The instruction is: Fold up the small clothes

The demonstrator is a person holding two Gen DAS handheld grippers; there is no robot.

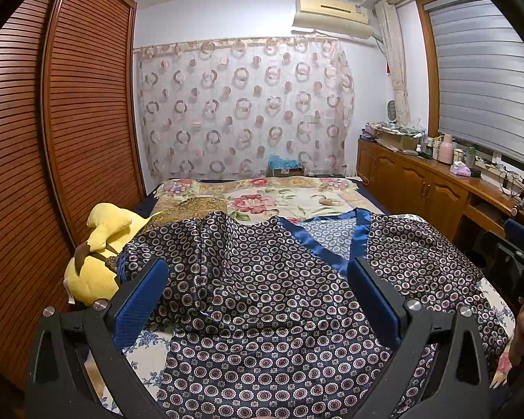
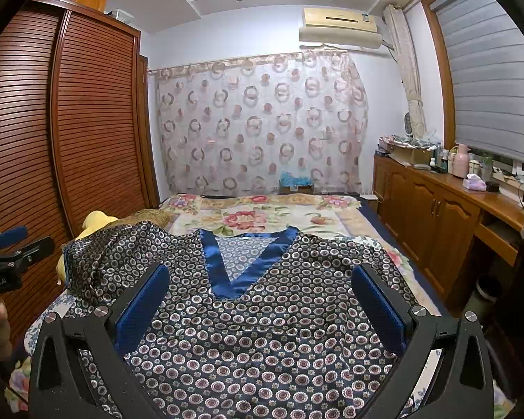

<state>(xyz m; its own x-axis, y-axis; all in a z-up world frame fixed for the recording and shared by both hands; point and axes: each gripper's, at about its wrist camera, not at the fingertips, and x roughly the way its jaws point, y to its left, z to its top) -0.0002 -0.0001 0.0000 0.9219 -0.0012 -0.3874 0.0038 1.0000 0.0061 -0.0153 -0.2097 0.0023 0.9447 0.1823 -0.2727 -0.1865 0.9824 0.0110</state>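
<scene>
Navy patterned shirt (image 2: 262, 331), spread flat, blue-trimmed.

Both grippers share one build: matte black, Y-shaped frames with triangular cut-outs. The left gripper (image 1: 258, 291) carries two fingers (image 1: 141, 300) faced with ribbed blue pads, and round silver screws sit just behind them. The right gripper (image 2: 260, 298) matches; white lettering marks the body.

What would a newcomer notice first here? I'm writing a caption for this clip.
The dark patterned top with its blue V-neck, spread flat on the floral bed, fills the foreground between both open grippers, left and right. A yellow plush sits at the top's left sleeve, by the slatted wardrobe.
</scene>
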